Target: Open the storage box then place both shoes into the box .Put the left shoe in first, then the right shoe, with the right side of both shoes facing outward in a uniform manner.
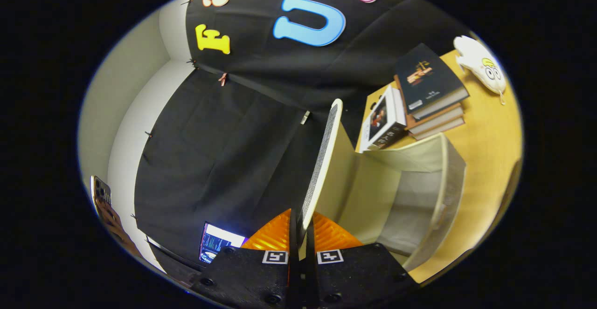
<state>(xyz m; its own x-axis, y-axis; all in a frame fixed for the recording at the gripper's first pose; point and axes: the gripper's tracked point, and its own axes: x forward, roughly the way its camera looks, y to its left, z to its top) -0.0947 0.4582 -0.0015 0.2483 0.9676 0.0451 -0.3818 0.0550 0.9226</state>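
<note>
My fingers are two wedges of translucent orange plastic, ribbed with fine parallel grooves. Each sits on a broad matte black block with a faintly textured surface. A small square black-and-white marker is fixed at the front of each block, and dark round screws are sunk into their lower faces.

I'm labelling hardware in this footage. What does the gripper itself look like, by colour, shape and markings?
The gripper has two ribbed, translucent orange fingers, wedge-shaped and tapering forward. Each sits on a matte black block-like body with dark screws near the edges. On top of each block, just behind the orange part, is a small white square tag printed with a black fiducial pattern. No cables are visible.
</note>
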